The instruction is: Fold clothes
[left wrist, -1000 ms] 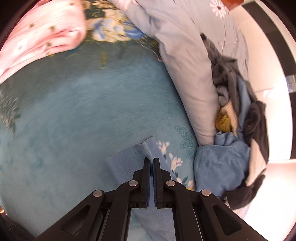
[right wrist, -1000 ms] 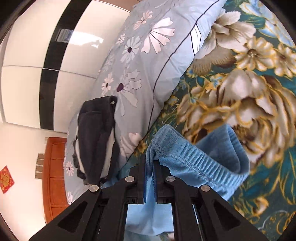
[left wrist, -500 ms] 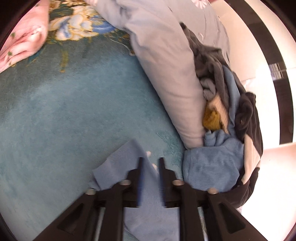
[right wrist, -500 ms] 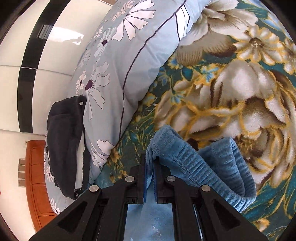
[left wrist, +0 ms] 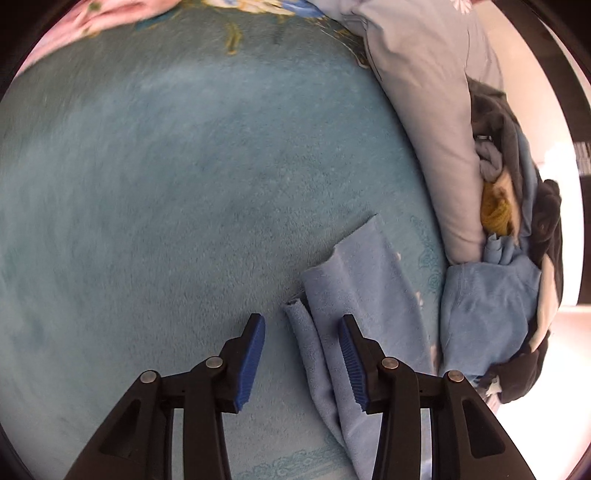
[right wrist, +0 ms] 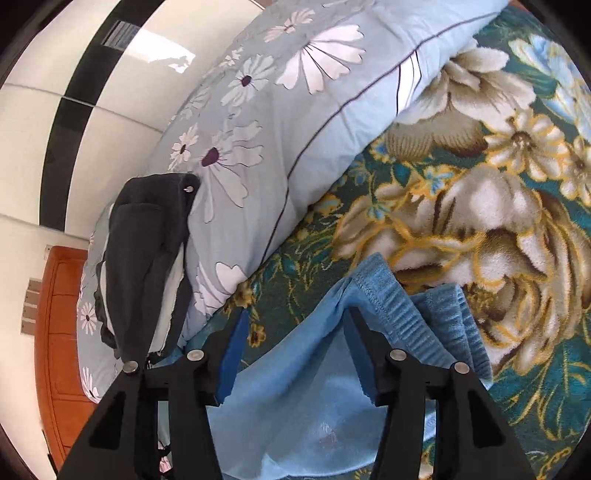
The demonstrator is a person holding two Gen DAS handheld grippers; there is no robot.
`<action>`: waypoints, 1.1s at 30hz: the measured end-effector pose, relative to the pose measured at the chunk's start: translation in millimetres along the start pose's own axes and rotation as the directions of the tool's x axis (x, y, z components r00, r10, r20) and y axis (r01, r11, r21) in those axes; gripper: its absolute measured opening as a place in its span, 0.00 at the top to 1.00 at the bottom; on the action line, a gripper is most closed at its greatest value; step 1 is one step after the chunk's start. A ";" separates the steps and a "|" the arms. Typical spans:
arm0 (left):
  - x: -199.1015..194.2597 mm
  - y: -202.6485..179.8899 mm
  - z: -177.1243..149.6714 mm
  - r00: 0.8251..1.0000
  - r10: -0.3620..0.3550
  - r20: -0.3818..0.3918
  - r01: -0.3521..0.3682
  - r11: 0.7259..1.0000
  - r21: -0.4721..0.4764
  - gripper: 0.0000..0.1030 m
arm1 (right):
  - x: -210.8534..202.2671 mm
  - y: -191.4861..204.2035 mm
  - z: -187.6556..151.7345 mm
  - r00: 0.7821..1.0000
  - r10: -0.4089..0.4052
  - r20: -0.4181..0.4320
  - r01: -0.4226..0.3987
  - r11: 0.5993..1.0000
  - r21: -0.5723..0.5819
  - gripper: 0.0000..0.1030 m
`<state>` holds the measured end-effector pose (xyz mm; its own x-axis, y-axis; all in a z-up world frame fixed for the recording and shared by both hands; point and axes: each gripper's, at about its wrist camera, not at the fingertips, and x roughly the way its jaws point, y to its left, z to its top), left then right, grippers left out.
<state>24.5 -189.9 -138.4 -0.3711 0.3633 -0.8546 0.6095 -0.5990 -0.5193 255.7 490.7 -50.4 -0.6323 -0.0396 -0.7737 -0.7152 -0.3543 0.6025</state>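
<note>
A pair of light blue fleece trousers lies on the bed. In the left wrist view its leg end (left wrist: 354,291) rests flat on the teal blanket (left wrist: 184,177). My left gripper (left wrist: 303,325) hangs just above it, jaws opening, a rolled hem edge lying between the blue pads (left wrist: 251,362) without touching them. In the right wrist view the ribbed waistband (right wrist: 402,310) lies on the flowered blanket (right wrist: 480,221). My right gripper (right wrist: 295,317) is also opening; cloth spreads between its fingers, unpressed.
A daisy-print pillow (right wrist: 295,110) lies beside the trousers. A heap of other clothes (left wrist: 509,258), dark, blue and yellow, sits against the pillow (left wrist: 424,110). A dark garment (right wrist: 147,258) rests on the pillow's end. White wardrobe doors (right wrist: 92,92) stand behind; a pink quilt (left wrist: 96,14) lies far off.
Both grippers were shut on the blue trousers and have let go. The left one sank toward the blanket and the leg end now lies flat. The waistband dropped from the right jaws.
</note>
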 end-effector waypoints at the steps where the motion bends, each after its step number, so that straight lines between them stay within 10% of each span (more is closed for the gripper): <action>1: 0.4 0.2 -0.2 1.000 -0.005 0.004 0.005 1.000 -0.006 0.55 | -9.8 -0.9 -3.4 1.000 -0.013 0.009 0.013 1.000 -0.017 0.47; 10: 7.5 -9.4 -1.7 0.999 -0.033 0.007 0.033 0.999 -0.008 0.57 | -28.6 -83.5 -51.4 0.996 -0.080 -0.042 0.087 0.972 0.217 0.47; 17: 8.2 -5.4 -5.3 0.998 -0.063 0.001 0.063 0.995 -0.073 0.88 | -6.3 -99.1 -49.4 0.998 -0.009 0.054 -0.011 0.936 0.351 0.47; 22: 4.2 -10.9 -7.6 0.998 -0.068 0.014 0.069 0.996 -0.057 0.94 | -0.1 -96.3 -48.3 0.996 -0.032 0.079 0.001 0.934 0.357 0.49; 27: -12.6 -23.8 -7.7 0.993 -0.114 0.043 0.115 0.993 -0.027 0.95 | -5.8 -83.4 -45.3 0.996 -0.046 0.075 0.019 0.945 0.327 0.80; 33: -61.9 -37.8 2.0 0.971 -0.212 0.112 0.204 0.975 0.085 0.95 | -33.2 -23.5 -27.8 0.991 0.090 0.097 -0.104 0.982 0.157 0.82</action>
<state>23.1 -191.2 -65.8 -0.5681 0.4000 -0.7192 0.4597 -0.5707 -0.6804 301.7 474.4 -44.3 -0.7197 0.0197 -0.6940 -0.6833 -0.1971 0.7031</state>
